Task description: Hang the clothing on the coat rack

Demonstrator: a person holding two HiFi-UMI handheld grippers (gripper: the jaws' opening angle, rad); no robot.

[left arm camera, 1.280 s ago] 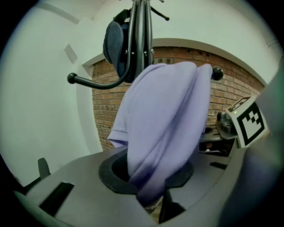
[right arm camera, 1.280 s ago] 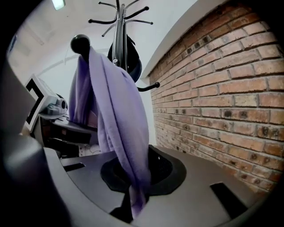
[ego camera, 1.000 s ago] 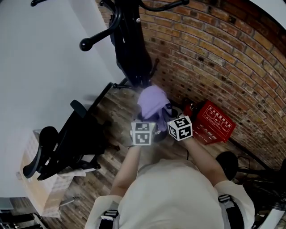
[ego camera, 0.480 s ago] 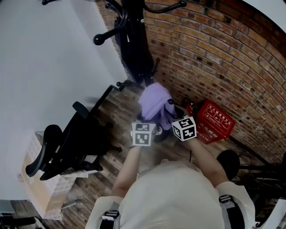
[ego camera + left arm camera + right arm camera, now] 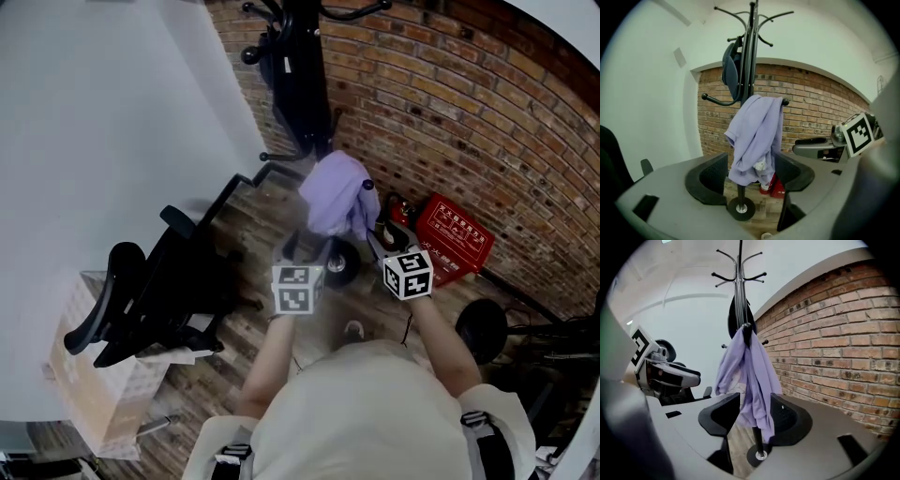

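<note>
A red box (image 5: 457,240) with print on its top face sits on the wooden floor (image 5: 272,220) against the brick wall (image 5: 487,112); its top is shut, so its contents cannot be told. A cardboard box (image 5: 89,403) stands at the white wall beside a black office chair (image 5: 155,300), and what it holds is likewise out of sight. The lilac garment (image 5: 337,195) hangs draped over a low hook of the black coat rack (image 5: 305,66), falling in loose folds along the pole towards the round base (image 5: 341,264). Higher on the same rack hangs a dark garment (image 5: 731,65). The left gripper (image 5: 751,176) has its jaws wide apart, having just been opening; the lilac garment hangs in line with the gap but beyond the pads, which press on nothing. The right gripper (image 5: 754,418) is the same: jaws spread, just opened, with the garment and the pole framed between them further ahead and neither pad touching the cloth. In the head view both grippers are held side by side just short of the garment's lower edge, left and right of the rack's base, near the cloth but clear of it.
</note>
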